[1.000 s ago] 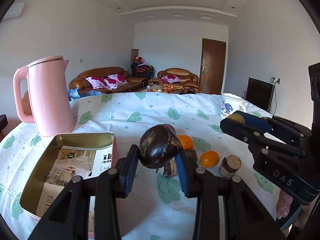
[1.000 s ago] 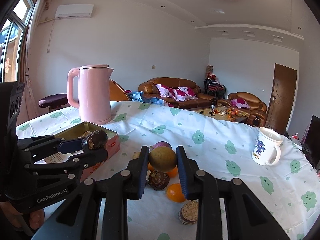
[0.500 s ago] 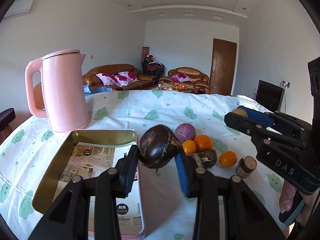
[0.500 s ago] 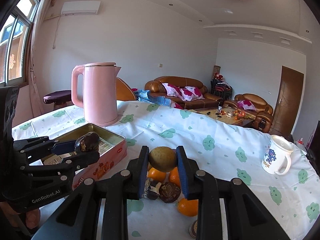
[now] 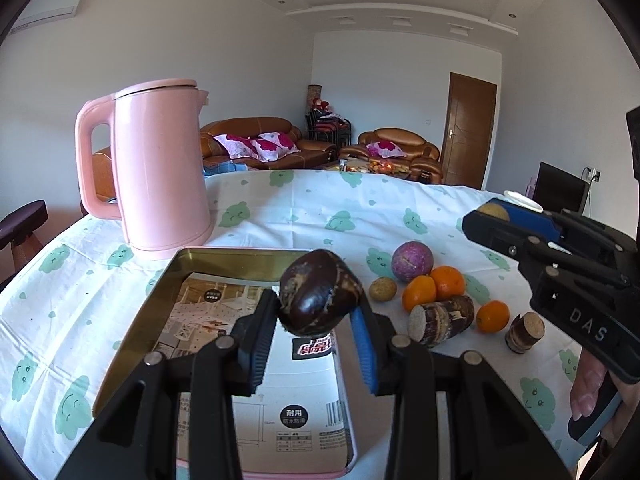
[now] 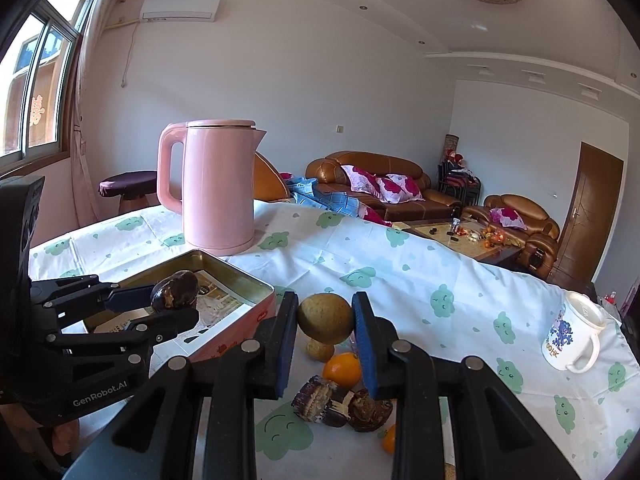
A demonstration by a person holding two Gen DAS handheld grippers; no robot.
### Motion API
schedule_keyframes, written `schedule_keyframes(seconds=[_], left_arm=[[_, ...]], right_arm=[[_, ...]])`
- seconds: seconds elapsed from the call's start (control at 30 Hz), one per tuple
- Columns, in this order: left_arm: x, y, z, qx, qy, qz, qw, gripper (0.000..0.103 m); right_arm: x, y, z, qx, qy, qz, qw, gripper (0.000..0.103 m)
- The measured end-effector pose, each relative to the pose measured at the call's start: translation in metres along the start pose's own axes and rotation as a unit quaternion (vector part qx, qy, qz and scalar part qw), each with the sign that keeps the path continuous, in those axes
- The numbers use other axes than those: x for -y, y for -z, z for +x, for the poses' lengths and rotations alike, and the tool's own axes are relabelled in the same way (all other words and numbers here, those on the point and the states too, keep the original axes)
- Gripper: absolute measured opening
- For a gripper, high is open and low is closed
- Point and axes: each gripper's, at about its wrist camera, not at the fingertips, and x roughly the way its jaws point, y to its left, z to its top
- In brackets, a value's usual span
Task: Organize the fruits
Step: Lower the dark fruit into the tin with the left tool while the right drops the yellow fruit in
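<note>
Two fruits gripped, dark fruit (image 5: 318, 292) above tin (image 5: 120, 354), tan fruit (image 6: 325, 319)

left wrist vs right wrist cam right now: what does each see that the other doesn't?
Left wrist only: the purple round fruit among the loose pile, and a dark screen by the far wall.
Right wrist only: the white mug, the window and the wall air conditioner.
Both: the pink kettle, the tin box, the left gripper shut on the dark brown fruit, the right gripper shut on the tan round fruit.
</note>
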Motion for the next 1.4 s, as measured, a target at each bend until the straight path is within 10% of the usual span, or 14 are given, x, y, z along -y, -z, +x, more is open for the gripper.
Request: schedule_keyframes(seconds=[1.4], left_arm=[[-0.069,0.001,0.031,-0.078,-0.068,-0.001,0.9946,0.038]], right_arm=[[-0.052,-0.017,0.090,-0.069,-0.096,-0.029,0.993,0.029]])
